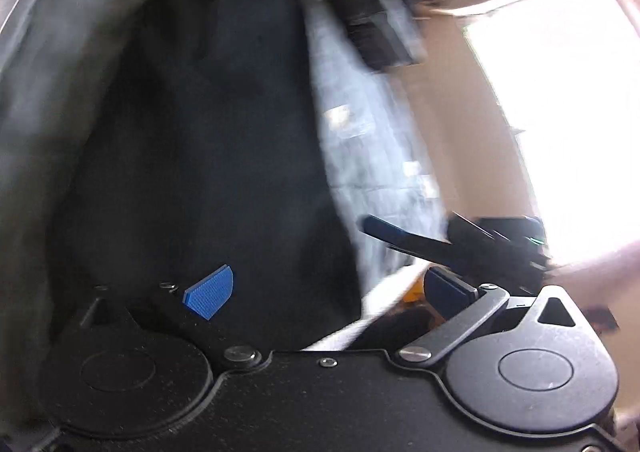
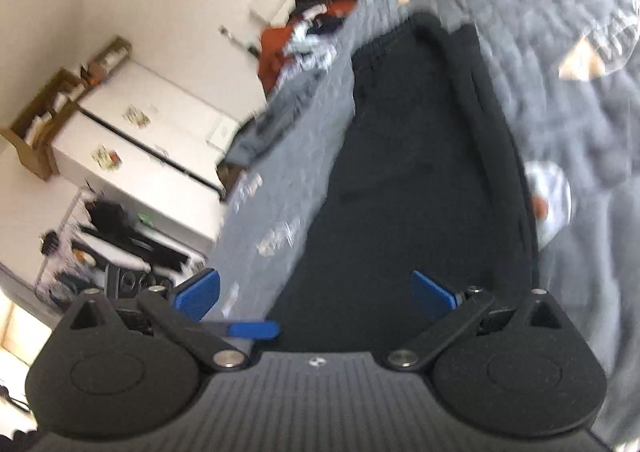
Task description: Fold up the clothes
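Note:
A black garment, probably trousers with a ribbed waistband at the far end, lies flat on a grey patterned quilt. My right gripper hovers open over its near end, blue pads wide apart, nothing between them. A blue fingertip of the other gripper pokes in just below it. In the blurred left wrist view the black garment fills the middle. My left gripper is open above its near edge. The right gripper and a hand are close on the right.
A heap of orange and dark clothes sits at the quilt's far left corner. Beside the bed stand a white cabinet with cardboard boxes on top and a cluttered rack. A bright window is on the right.

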Demonstrator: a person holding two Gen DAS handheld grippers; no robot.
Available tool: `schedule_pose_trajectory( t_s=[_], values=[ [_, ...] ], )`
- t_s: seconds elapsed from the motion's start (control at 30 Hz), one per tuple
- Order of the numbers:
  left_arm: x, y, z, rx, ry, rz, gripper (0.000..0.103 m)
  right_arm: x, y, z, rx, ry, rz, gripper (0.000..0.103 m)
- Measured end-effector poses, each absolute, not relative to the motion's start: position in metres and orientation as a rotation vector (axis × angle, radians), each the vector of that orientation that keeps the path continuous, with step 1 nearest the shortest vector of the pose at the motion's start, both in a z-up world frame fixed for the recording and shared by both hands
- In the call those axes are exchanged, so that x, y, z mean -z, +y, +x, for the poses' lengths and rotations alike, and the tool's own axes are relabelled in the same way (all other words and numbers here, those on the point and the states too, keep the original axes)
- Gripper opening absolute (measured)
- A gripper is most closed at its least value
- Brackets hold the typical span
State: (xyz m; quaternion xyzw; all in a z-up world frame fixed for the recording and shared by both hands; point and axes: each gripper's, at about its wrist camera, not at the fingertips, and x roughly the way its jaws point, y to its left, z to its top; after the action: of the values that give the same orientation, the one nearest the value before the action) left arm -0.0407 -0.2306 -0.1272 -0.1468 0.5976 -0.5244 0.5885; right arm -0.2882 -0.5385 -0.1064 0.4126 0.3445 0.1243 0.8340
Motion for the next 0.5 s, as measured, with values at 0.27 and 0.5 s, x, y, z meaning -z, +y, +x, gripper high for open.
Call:
schedule_pose_trajectory(
  t_s=[0.27,0.5],
  values=[
    [0.095,-0.226,-0.03,1.155,1.217,-0.175,0.102,0.126,-0.542,-0.309,-0.175,0.891,0.795,0.1],
    [0.044,-0.226,-0.011,1.115,0.98,-0.029,0.101,0.086,-0.576,-0.281,-0.135,0.628,0.831,0.102]
  ],
)
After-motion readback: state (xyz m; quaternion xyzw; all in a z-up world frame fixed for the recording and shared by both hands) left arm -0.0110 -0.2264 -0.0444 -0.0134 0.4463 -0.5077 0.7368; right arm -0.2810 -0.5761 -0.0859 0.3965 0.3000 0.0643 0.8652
